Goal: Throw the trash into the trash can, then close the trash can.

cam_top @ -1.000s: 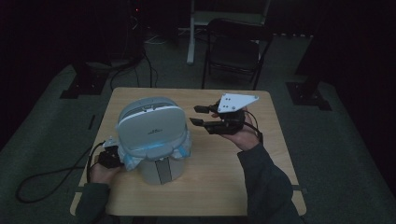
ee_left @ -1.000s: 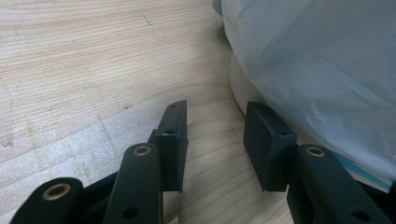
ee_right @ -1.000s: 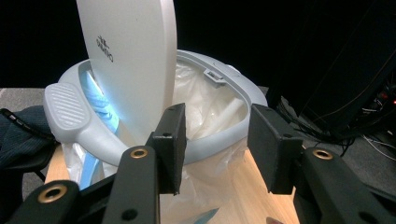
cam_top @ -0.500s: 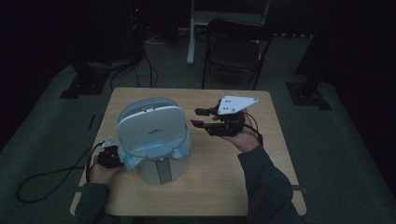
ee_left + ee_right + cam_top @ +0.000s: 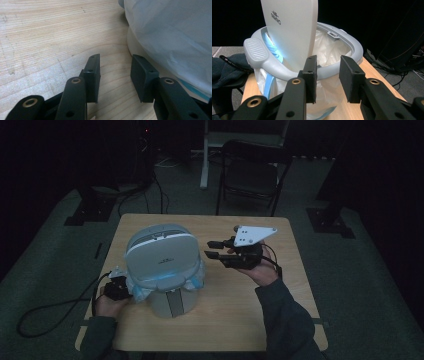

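r gripper (image 5: 214, 249) jaws just been closing vs 1 s ago, now apart, nothing between. l gripper (image 5: 116, 289) open, no shift. bin (image 5: 165, 265) unmoved, near desk (image 5: 210, 325) left edge.

lined bin (image 5: 342, 50), lid (image 5: 292, 30) raised; hand-held gripper (image 5: 327, 78) empty, closing.

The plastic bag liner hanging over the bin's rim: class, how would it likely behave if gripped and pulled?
The bag liner looks thin and crinkled, so it is probably floppy and would bunch between the tongs. Its glossy film may slip and tear easily. It drapes over the grey rim of the small bin, so a hard pull might drag or tip the bin.
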Action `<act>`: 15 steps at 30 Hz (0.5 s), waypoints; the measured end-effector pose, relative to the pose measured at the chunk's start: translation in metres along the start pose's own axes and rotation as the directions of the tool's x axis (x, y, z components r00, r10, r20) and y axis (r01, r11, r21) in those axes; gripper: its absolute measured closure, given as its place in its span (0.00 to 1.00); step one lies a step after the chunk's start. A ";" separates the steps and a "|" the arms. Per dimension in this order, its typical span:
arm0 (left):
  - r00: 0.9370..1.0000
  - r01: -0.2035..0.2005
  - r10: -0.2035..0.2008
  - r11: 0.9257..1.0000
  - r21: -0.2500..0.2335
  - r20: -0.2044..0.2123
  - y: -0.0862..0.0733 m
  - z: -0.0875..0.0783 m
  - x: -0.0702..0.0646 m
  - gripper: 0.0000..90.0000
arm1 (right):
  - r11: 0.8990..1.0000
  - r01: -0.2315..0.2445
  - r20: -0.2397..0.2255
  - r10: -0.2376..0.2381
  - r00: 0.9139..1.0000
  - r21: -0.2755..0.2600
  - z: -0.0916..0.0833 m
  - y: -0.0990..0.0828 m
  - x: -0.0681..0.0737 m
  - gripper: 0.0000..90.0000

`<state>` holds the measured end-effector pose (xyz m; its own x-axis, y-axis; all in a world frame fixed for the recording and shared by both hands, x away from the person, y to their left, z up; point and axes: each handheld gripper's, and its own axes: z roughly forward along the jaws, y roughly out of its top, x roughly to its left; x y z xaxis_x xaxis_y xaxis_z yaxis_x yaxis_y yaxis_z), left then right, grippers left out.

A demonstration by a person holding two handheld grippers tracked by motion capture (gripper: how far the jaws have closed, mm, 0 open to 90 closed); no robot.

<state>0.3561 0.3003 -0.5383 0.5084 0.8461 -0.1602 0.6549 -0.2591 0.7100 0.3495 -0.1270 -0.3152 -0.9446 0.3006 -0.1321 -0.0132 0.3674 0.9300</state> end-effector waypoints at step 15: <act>1.000 0.000 0.000 1.000 -0.003 0.000 0.000 0.001 -0.001 0.67 | 1.000 -0.006 -0.002 0.006 1.000 0.001 0.000 -0.002 0.000 0.75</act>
<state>0.3564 0.2994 -0.5387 0.5087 0.8459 -0.1599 0.6529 -0.2580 0.7121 0.3497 -0.1279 -0.3165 -0.9454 0.3007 -0.1258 -0.0073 0.3663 0.9305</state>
